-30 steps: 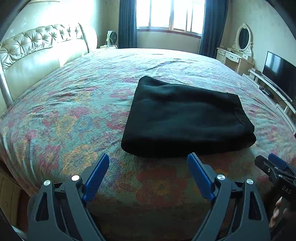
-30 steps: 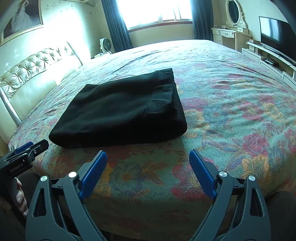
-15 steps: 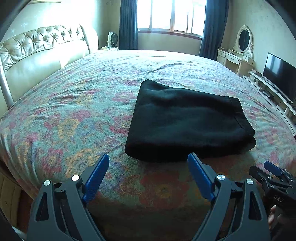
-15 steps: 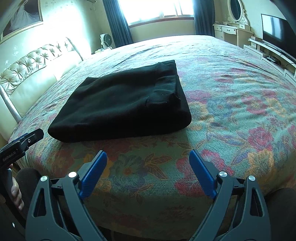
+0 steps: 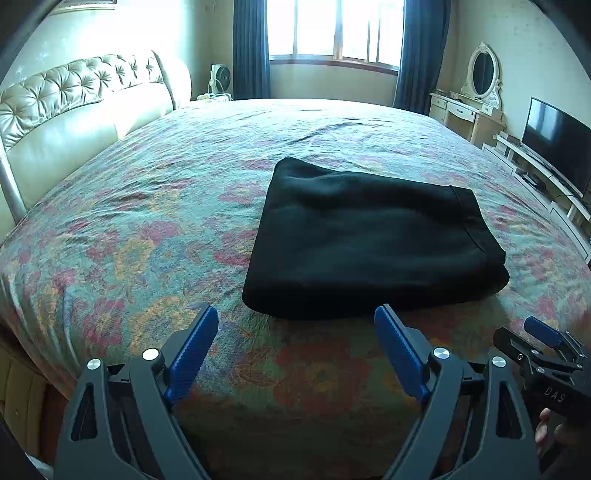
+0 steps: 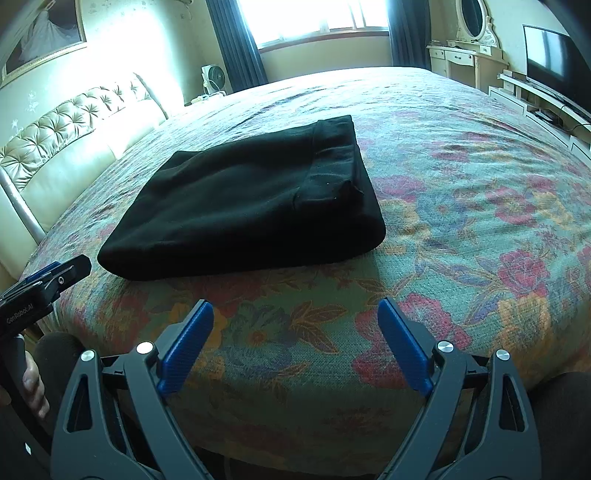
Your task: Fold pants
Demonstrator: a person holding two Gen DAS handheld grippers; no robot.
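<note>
From the left wrist, the left claw gapes wide and empty just short of the folded black pants lying on the floral bedspread, while from the right wrist the right claw likewise stands wide and empty, so the fold looks finished and both should simply stay clear without snagging its near edge.

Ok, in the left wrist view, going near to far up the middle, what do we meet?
Left tool, open → folded black pants → bare floral bedspread → window.
</note>
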